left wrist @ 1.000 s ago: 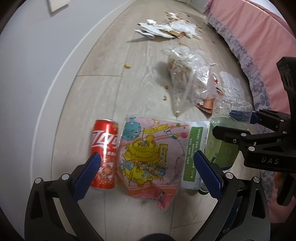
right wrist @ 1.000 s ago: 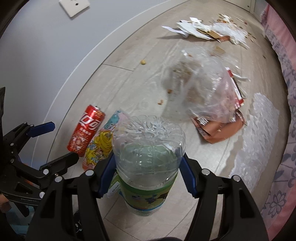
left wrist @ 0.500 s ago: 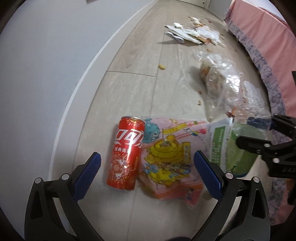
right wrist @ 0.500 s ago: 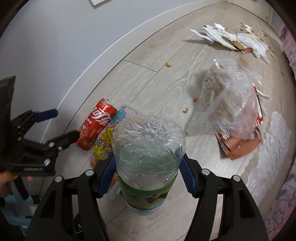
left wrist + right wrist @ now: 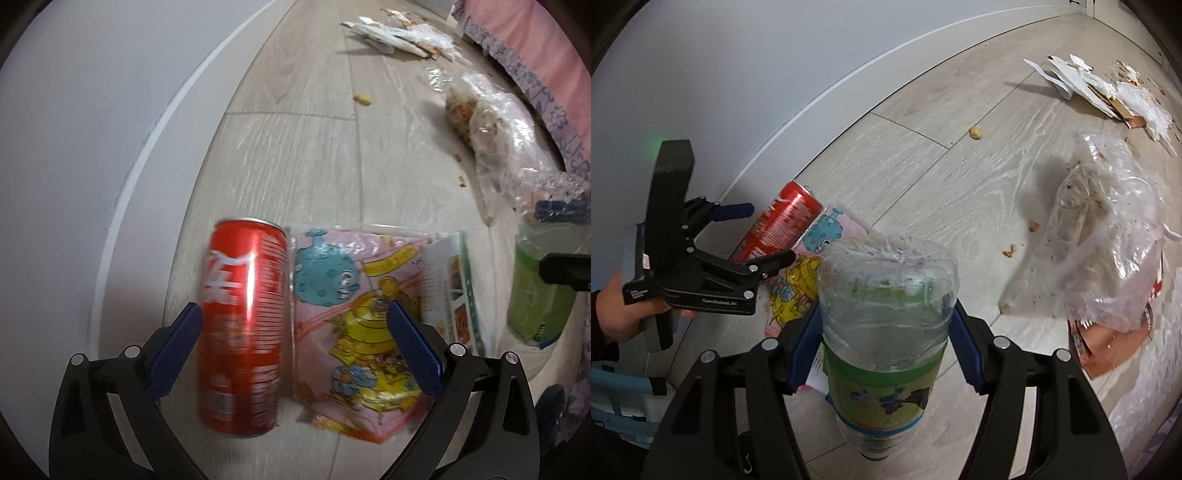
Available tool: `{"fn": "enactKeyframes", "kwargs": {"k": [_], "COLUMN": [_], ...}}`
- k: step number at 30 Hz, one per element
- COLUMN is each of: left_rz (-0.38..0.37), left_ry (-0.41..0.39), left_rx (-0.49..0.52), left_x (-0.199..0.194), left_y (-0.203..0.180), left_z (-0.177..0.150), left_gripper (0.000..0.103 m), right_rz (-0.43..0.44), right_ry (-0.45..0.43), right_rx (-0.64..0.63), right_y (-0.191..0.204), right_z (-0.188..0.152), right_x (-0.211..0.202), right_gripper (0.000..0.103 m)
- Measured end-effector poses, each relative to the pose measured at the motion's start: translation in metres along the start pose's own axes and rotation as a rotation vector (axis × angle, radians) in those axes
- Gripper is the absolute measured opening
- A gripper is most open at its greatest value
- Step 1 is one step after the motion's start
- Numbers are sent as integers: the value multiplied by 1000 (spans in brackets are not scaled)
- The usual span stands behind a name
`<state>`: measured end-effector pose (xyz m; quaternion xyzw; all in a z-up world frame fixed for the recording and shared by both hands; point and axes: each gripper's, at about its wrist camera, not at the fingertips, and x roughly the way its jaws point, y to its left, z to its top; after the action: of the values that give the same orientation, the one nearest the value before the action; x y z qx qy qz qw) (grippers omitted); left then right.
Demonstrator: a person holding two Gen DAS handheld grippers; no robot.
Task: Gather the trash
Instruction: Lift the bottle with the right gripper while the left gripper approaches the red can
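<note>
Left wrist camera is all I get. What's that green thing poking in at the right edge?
Observer: It's a clear plastic bottle with a green label, clamped between the blue pads of the right gripper.
Operator: Who's holding my gripper?
Observer: A hand holds the left gripper by its handle. Its open jaws point at the red can.
Operator: Is anything hiding under the see-through bag?
Observer: Yes, a reddish-brown wrapper sticks out from beneath the clear bag.
</note>
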<state>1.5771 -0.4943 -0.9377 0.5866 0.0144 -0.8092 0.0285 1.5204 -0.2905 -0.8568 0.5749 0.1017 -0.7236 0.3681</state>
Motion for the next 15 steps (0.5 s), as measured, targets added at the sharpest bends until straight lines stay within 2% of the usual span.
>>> {"fn": "enactKeyframes", "kwargs": {"k": [3,15], "left_rz": [9,-11], "left_ry": [-8,1], "left_rx": [3,-30], "left_x": [7,31], "left_y": [4,24], "left_z": [-2,-10], "left_gripper": [96,67], "right_rz": [5,5], "right_ry": [-3,21], "right_rx": [4,-17], "right_y": [-1,-2], "right_z": [1,-2], "right_x": [7,35], "right_gripper": [61,62]}}
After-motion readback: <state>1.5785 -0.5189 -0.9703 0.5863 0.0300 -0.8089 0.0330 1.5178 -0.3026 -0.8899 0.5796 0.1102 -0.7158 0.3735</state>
